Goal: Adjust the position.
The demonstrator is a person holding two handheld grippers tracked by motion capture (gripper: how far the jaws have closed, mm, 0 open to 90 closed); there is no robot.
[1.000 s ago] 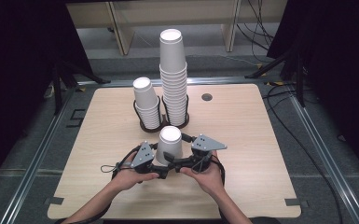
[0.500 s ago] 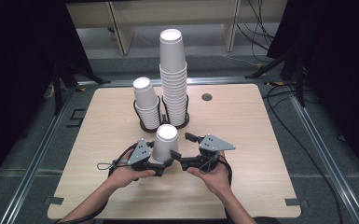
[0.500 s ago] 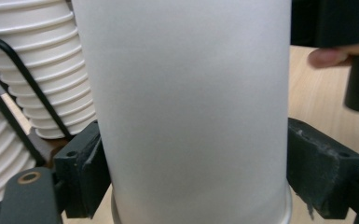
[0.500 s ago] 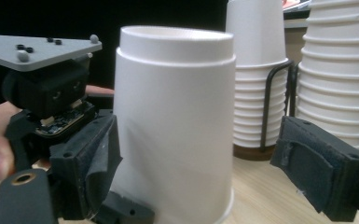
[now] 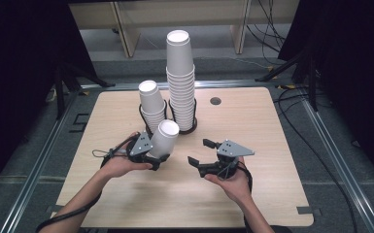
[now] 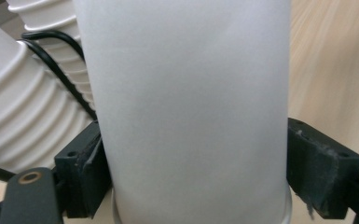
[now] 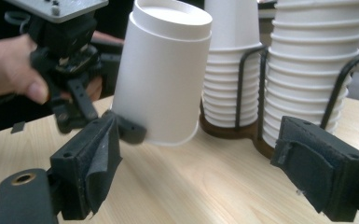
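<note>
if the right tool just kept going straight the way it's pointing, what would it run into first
Probably the cup held by the left tool; it sits ahead between the right tool's open jaws, nearer than the stacks. Depth is uncertain.

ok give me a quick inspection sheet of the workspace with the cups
surface: light wood table, bare around the hands, small dark round spot near the far edge
job's things: single white paper cup upside down and tilted; short stack and tall stack of cups in a black wire holder
clutter: nothing seen
grippers: left gripper shut on the single cup; right gripper open, nothing between its jaws, apart from the cup
cables: thin black cable loops from the left gripper; more cables on the floor beyond the table
surroundings: metal frame rail round the table, grey floor, dark curtains at both sides
</note>
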